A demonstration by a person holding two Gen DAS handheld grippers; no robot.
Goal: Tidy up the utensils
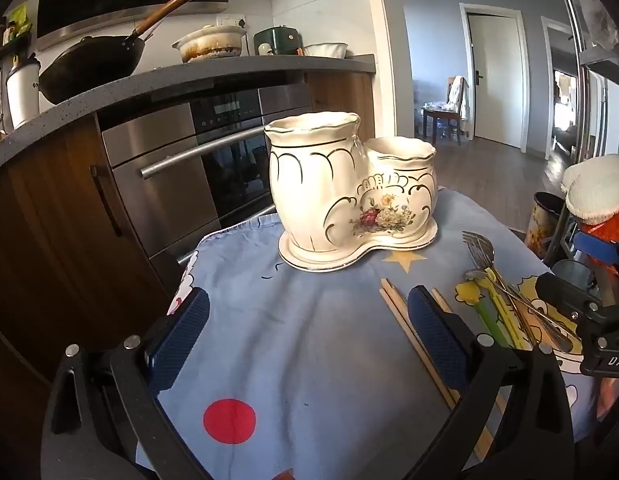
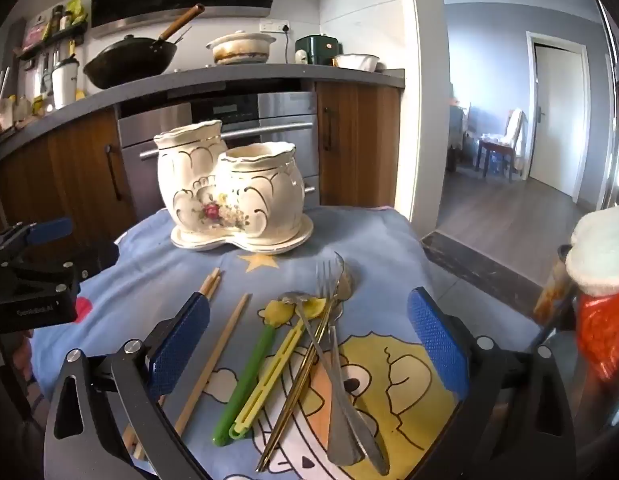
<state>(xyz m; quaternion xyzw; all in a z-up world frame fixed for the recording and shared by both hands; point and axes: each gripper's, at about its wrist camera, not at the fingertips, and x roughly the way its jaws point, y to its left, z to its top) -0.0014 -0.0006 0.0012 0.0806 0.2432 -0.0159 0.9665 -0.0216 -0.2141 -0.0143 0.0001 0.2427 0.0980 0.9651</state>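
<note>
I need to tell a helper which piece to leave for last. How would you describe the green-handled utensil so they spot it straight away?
Start at the white two-cup ceramic holder on the blue cartoon cloth. In front of it lies a heap of utensils; the green-handled utensil is on its left edge, next to the loose wooden chopsticks. It alone has a thick green handle with a yellow flower-shaped top.

Utensils loose beside an empty holder

A cream, flower-painted two-pot holder (image 2: 233,196) stands upright on the cloth; before it lie wooden chopsticks (image 2: 213,360), a green spoon (image 2: 249,372), a yellow spoon (image 2: 277,368), a fork (image 2: 333,344) and metal spoons (image 2: 309,336), overlapping.
</note>
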